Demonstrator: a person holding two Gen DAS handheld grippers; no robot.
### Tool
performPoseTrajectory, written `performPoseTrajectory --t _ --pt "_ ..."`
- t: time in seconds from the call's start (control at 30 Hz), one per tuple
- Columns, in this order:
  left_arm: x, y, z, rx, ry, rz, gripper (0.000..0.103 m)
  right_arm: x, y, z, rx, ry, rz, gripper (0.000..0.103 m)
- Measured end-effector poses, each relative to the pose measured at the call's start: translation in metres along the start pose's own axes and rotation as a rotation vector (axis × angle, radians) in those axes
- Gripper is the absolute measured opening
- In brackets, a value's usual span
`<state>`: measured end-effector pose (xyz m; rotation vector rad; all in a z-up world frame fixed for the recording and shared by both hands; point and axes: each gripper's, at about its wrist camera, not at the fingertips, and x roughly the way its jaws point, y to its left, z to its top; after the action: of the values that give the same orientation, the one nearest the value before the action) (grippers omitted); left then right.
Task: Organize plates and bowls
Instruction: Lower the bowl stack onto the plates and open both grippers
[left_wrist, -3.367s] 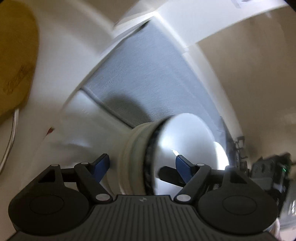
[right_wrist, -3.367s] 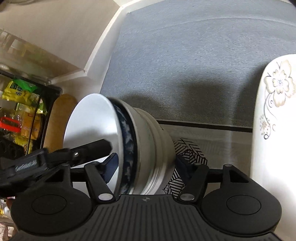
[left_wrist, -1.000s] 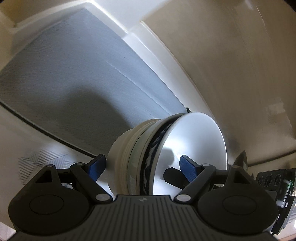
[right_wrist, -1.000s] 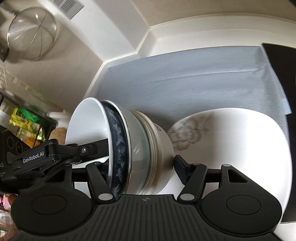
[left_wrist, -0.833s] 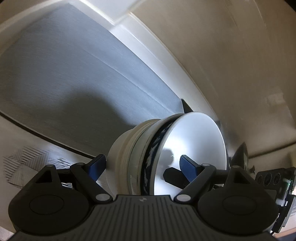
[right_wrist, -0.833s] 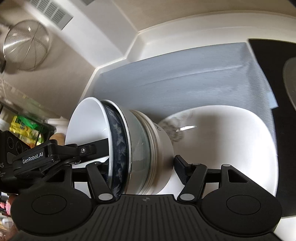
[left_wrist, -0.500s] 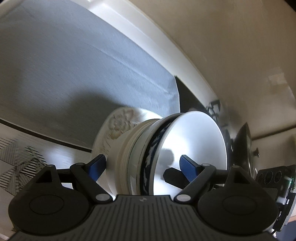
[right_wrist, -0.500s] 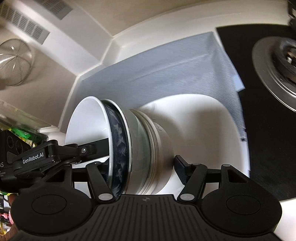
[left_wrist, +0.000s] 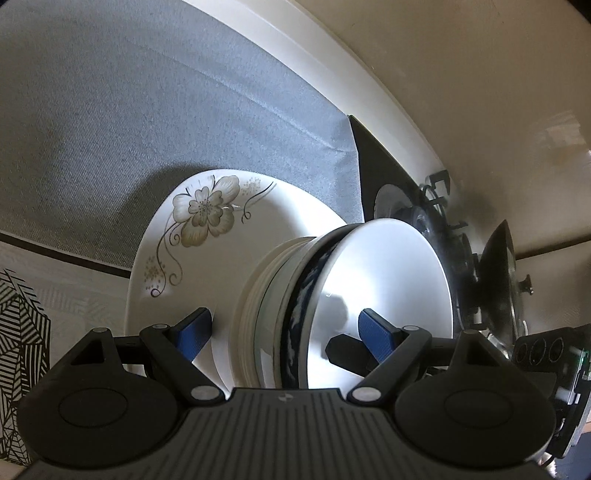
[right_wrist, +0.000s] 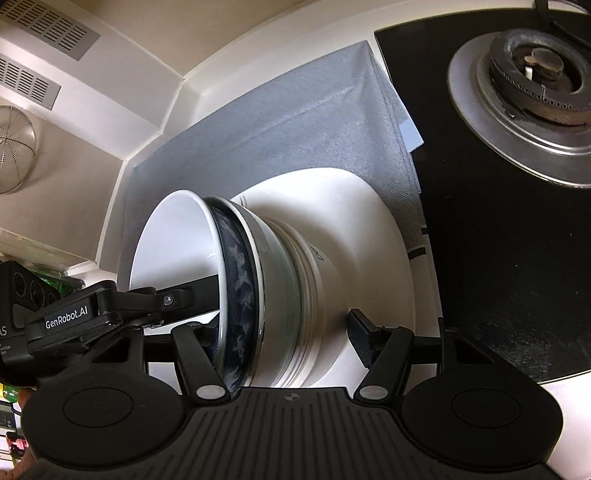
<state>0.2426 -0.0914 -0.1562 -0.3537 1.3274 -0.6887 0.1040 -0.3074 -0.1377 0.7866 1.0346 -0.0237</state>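
A stack of nested bowls (left_wrist: 332, 295), white on top with a blue-patterned one beneath, is held between both grippers. It also shows in the right wrist view (right_wrist: 236, 280). My left gripper (left_wrist: 284, 332) is shut on the stack from one side, my right gripper (right_wrist: 284, 332) from the other. The stack is just over, or resting on, a white floral plate (left_wrist: 192, 229) lying on a grey mat (left_wrist: 110, 110); contact is hidden. The plate (right_wrist: 369, 229) also shows in the right wrist view.
A black gas stove (right_wrist: 498, 221) with a burner (right_wrist: 532, 85) lies right of the mat (right_wrist: 295, 122). A pan with a lid (left_wrist: 498, 280) stands beside the bowls. A patterned cloth (left_wrist: 22, 325) lies at the left. A wire strainer (right_wrist: 14, 151) hangs on the wall.
Both grippers have carried the bowl stack across the grey mat toward the stove. The floral plate has come into view beneath the stack.
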Motion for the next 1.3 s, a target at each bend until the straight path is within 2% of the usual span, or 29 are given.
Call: performPoseTrajectory --t 0.07,0.23,0.37,0.43,0.53,0.67,0.73,0.87,0.93,1.17,1.3 --pt "0.0 -0.001 -0.001 0.006 -0.006 0.014 0.089 0.002 -0.001 0.002 -0.007 0.001 -0.003 0.062" --pt "-0.003 -0.002 0.0 -0.021 -0.019 0.029 0.087 0.003 -0.003 0.007 -0.027 -0.012 0.003 0.059" --pt "-0.01 -0.009 -0.002 0.019 -0.052 0.033 0.087 0.004 -0.002 0.011 -0.031 -0.012 0.01 0.057" --pt "-0.016 -0.014 -0.002 0.042 -0.073 0.055 0.094 0.004 -0.001 0.012 -0.037 -0.013 0.008 0.057" --pt "-0.027 -0.022 -0.004 0.093 -0.126 0.134 0.102 -0.001 0.007 0.013 -0.075 -0.045 -0.001 0.058" --pt "-0.051 -0.034 -0.008 0.175 -0.196 0.22 0.103 -0.015 0.02 0.014 -0.176 -0.114 -0.05 0.072" --pt "-0.062 -0.043 -0.013 0.24 -0.23 0.265 0.103 -0.022 0.026 0.013 -0.226 -0.14 -0.074 0.075" --pt "-0.074 -0.066 -0.023 0.366 -0.311 0.469 0.103 -0.034 0.036 0.008 -0.337 -0.197 -0.133 0.08" --pt "-0.073 -0.076 -0.029 0.402 -0.318 0.537 0.103 -0.039 0.04 0.005 -0.391 -0.223 -0.156 0.081" --pt "-0.072 -0.093 -0.043 0.381 -0.329 0.642 0.103 -0.055 0.045 0.0 -0.484 -0.272 -0.136 0.086" --pt "-0.08 -0.097 -0.056 0.379 -0.357 0.669 0.103 -0.06 0.046 -0.007 -0.489 -0.282 -0.112 0.086"
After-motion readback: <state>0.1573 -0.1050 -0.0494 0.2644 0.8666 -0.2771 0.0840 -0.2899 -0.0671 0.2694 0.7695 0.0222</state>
